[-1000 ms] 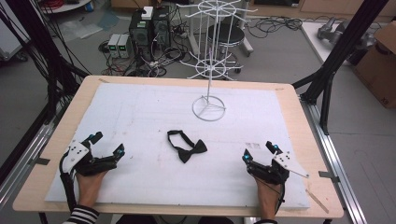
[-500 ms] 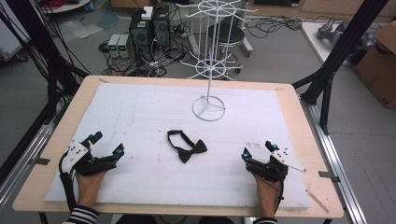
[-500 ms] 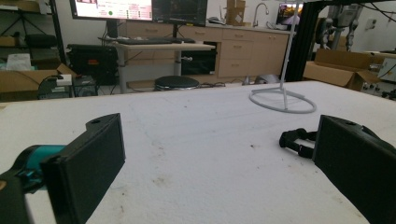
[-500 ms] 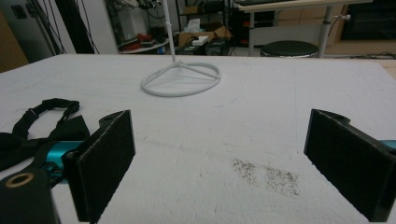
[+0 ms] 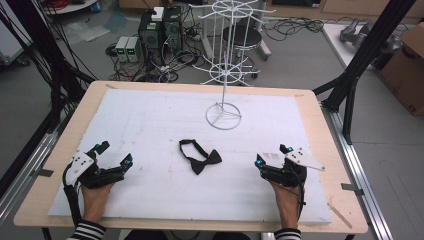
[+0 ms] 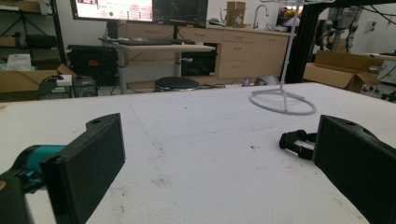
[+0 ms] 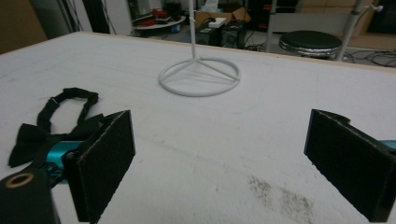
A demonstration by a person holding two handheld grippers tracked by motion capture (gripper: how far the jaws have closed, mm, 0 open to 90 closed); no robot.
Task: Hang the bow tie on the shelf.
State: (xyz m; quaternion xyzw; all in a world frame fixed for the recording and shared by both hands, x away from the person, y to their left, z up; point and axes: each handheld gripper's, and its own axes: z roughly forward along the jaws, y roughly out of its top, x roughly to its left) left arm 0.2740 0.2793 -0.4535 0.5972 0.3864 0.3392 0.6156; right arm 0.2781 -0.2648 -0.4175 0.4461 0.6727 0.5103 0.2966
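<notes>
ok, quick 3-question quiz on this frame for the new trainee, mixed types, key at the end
1. True or false: the bow tie hangs on the white wire stand.
2. Multiple choice: the left gripper and the right gripper are A) both open and empty, B) both shut, C) one shut on the bow tie.
3. Fill in: the bow tie lies on the white mat, ____ the two grippers.

Key
1. False. It lies flat on the mat, on the near side of the stand's ring base.
2. A. In each gripper view the jaws stand wide apart, nothing between them.
3. between
</notes>
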